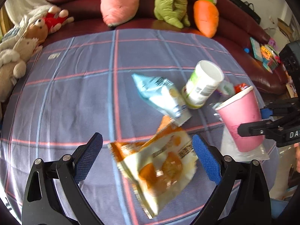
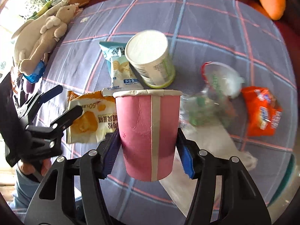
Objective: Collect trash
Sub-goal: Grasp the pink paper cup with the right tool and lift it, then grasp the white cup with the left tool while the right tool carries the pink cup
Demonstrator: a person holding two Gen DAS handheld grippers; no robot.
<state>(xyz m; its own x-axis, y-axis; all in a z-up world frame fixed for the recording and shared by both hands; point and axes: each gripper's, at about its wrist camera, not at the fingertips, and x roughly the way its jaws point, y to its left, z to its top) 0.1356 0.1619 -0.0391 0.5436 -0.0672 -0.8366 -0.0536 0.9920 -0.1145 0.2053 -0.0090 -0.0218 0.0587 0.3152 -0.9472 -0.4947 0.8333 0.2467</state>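
Right gripper (image 2: 148,148) clamped on pink cup (image 2: 148,133); left gripper (image 1: 148,153) jaws apart around orange snack bag (image 1: 159,170).
Bag blurred, contact unclear. Cup hides part of clear wrapper (image 2: 206,110). Trash on plaid worktop cloth (image 1: 75,93); plush toys on red sofa (image 1: 84,1) behind cup.

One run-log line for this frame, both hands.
left hand-held gripper: open over orange snack wrapper | right hand-held gripper: gripping upright pink paper cup
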